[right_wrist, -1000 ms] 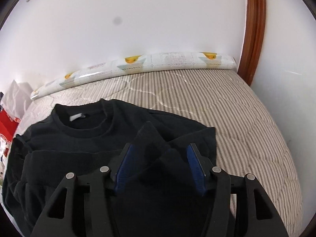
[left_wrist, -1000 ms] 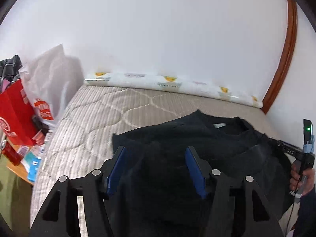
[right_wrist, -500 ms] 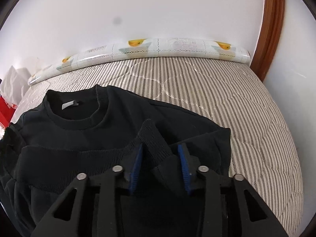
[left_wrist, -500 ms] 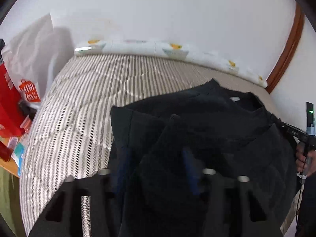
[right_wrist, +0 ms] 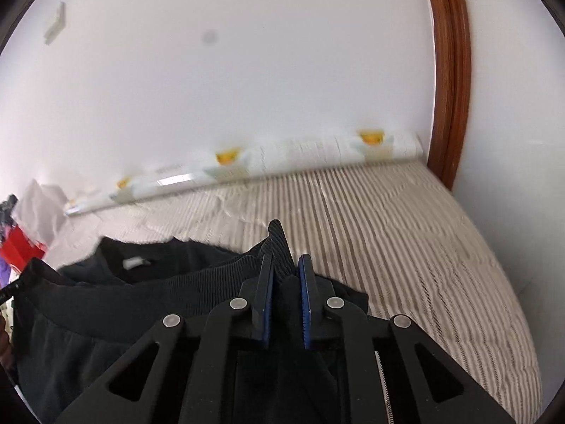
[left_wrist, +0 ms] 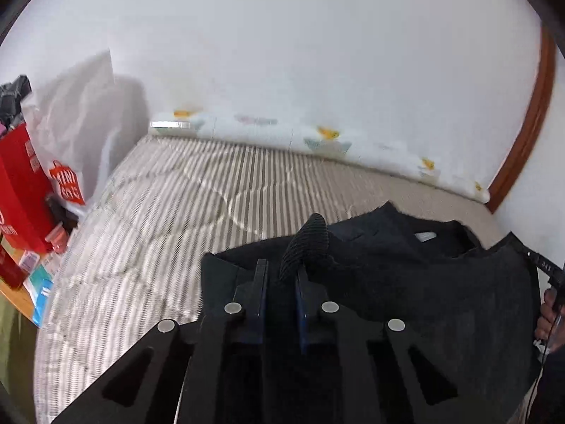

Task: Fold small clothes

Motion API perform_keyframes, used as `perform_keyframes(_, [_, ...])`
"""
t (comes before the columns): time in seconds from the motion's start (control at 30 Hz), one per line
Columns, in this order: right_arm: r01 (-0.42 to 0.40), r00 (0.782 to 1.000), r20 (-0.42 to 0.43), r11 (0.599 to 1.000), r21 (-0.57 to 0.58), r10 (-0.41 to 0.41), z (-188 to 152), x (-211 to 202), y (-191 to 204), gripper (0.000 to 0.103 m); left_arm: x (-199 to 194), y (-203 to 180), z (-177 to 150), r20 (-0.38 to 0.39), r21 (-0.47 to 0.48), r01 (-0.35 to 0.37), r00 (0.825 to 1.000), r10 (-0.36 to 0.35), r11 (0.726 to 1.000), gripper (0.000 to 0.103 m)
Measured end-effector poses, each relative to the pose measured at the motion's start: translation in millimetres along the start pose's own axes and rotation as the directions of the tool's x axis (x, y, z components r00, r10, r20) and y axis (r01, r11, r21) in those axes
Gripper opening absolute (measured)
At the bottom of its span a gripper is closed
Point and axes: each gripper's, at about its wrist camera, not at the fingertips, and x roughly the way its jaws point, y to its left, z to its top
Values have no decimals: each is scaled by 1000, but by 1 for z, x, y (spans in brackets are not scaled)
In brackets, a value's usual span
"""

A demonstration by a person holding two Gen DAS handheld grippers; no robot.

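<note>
Both the left gripper [left_wrist: 280, 275] and the right gripper [right_wrist: 286, 265] have just been closing and now pinch the ribbed hem of the black sweater [left_wrist: 423, 275], which lies on the near part of the striped mattress [left_wrist: 159, 219], collar towards the far edge. Beyond it the mattress is bare up to a patterned roll [right_wrist: 300, 155] along the far edge at the wall. A red box [left_wrist: 17, 190] and white bag [left_wrist: 77, 134] crowd the left edge; a wooden frame [right_wrist: 452, 88] stands at the far right corner.

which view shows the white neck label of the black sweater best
The left wrist view. The white neck label lies inside the collar of the black sweater, fairly sharp and unobstructed. In the right wrist view the label is smeared by motion blur near the left edge, partly sunk behind the raised ribbed hem.
</note>
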Motion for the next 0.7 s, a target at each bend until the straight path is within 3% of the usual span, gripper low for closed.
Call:
perform_keyframes(0.17, [34,996,-88,999,5,-33,-13,31,-6,13,26,6,-7,-79,-29,-20,997,17,999,13])
perform_keyframes(0.33, [28,989,-146,999,17,-25,-16,41,-10,18,26,8,-8,-99,-34,-23,995,20,999,20])
perform_keyframes(0.43, [37,987,-155,999,-7,-38,-18,38,-7,24,24,4,-9,-111,-10,-44,993,42,999,22])
perform_keyframes(0.5, [75,986,-150,997,-31,-78,-20,31,-4,38,22,1,-10,-122,4,-56,991,56,998,25])
perform_keyframes(0.53, [95,984,-145,995,-41,-100,-20,27,-3,40,20,1,-11,-123,7,-55,991,56,998,26])
perform_keyframes(0.7, [121,981,-144,991,-59,-128,-29,0,-4,41,1,2,-20,-122,10,-56,991,57,998,36])
